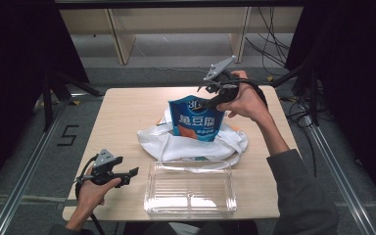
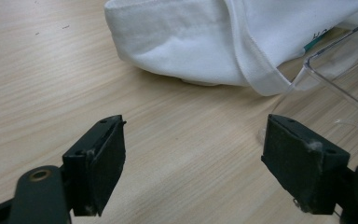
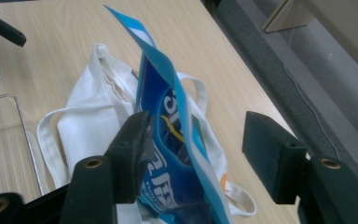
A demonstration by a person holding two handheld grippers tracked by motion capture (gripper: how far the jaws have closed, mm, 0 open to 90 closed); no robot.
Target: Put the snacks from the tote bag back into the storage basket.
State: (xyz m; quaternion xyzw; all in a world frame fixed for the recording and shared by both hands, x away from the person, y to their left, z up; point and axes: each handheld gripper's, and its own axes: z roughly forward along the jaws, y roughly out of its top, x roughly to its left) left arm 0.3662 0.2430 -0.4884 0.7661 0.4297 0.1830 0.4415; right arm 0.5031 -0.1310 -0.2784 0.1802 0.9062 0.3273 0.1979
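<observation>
A blue snack pouch with white lettering stands upright out of a white cloth tote bag at the table's middle. My right gripper is at the pouch's top right corner. In the right gripper view the pouch runs between the jaws of my right gripper: the left pad lies against it, the right pad stands apart from it. My left gripper hovers open near the front left edge. In its own view the left gripper has only bare table between its pads, and the tote lies ahead.
A clear plastic box sits empty at the front edge, just before the tote, and its corner is close to my left gripper. The wooden table is bare on the left. Dark stands and cables flank the table.
</observation>
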